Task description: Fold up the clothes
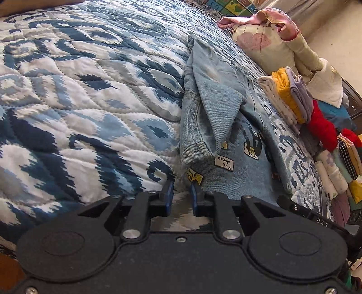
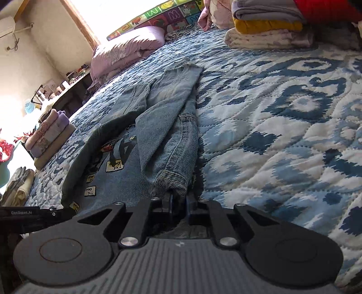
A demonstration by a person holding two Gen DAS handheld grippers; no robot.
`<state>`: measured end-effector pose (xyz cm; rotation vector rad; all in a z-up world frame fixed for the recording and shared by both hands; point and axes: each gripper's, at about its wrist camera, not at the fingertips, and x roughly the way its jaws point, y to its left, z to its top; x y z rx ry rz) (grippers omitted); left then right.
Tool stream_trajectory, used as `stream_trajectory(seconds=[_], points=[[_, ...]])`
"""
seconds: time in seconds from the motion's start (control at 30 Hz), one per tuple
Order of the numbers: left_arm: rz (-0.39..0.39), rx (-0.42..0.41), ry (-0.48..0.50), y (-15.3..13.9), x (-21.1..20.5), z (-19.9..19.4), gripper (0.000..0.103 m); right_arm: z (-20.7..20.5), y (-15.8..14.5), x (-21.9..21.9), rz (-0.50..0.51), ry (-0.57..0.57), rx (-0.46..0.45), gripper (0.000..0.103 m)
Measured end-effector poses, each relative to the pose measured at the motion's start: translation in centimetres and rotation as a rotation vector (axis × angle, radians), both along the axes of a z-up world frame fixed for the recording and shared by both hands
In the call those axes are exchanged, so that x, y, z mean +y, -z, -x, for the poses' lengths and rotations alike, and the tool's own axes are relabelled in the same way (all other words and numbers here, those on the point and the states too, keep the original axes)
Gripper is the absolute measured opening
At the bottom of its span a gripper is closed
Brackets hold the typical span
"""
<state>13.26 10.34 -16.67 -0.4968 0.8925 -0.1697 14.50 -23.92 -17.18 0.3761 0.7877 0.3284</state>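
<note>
Several folded stacks (image 1: 291,97), denim jacket (image 1: 217,117) beside

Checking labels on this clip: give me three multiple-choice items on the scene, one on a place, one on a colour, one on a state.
1. The yellow folded garment lies: A) atop its stack B) between a grey piece and a white one C) on the floor.
2. The quilt is: A) red B) blue and white C) plain green.
3. The denim jacket is: A) hanging B) balled up C) lying spread with a sleeve folded over it.
1 B: grey above, white below. 2 B: its pattern shows. 3 C: the sleeve crosses the patched body.
</note>
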Motion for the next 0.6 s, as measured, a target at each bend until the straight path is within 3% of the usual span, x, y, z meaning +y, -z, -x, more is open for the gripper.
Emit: stream_trajectory(seconds=[0.03,0.07,0.13,0.23,0.33,0.4,0.47,0.53,0.6], points=[[-0.012,-0.018,-0.001,-0.3,0.2,0.6,0.024,0.6,-0.2,0.0,0.006,-0.007,-0.011,0.025],[-0.024,-0.035,-0.001,-0.5,0.4,1.3,0.036,1.1,-0.4,-0.2,-0.001,-0.007,-0.021,0.032],[-0.04,-0.077,-0.013,-1.0,0.8,2.5,0.054,1.7,-0.9,-0.7,-0.019,-0.005,-0.042,0.036],[-0.031,-0.141,-0.046,-1.8,1.5,3.6,0.056,2.5,-2.0,-1.7,-0.056,0.018,-0.084,0.041],[0.012,-0.191,-0.078,-2.6,1.7,3.1,0.068,2.5,-3.1,-2.5,-0.095,0.019,-0.142,0.046],[0.097,-0.239,-0.103,-2.6,2.3,2.6,0.079,2.6,-3.1,-2.8,-0.08,0.001,-0.219,0.048],[0.122,-0.206,-0.103,-2.4,2.6,0.8,0.083,1.9,-2.2,-3.1,-0.056,0.009,-0.271,0.051],[0.14,-0.167,-0.101,-2.2,2.8,-1.0,0.083,0.1,-1.9,-3.5,-0.121,0.033,-0.255,0.051],[0.157,-0.127,-0.099,-2.0,3.1,-2.9,0.083,-1.3,-2.0,-3.5,-0.115,0.058,-0.286,0.063]])
